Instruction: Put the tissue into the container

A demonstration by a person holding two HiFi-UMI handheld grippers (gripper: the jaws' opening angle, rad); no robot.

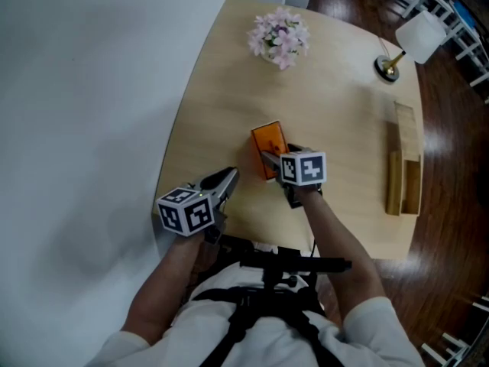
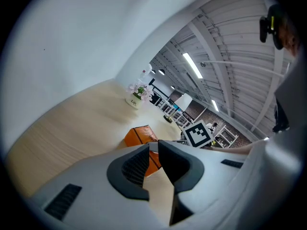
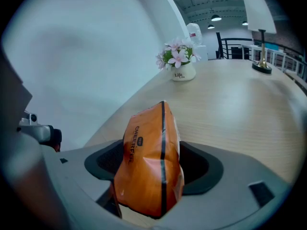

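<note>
Tissue pack (image 3: 148, 162): likely soft, light, slick film. Upright between right gripper's (image 1: 269, 159) spread fingers; pinch broad faces gently. Left gripper's (image 2: 153, 148) fingers together, empty.

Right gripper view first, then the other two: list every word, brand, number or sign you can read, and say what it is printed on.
"CHEERF…" on the orange pack, running along its side; the last letters are unclear.
"Life" on the vase; the smaller print below it is too small to read.
The cubes carry square markers only, no words.
</note>
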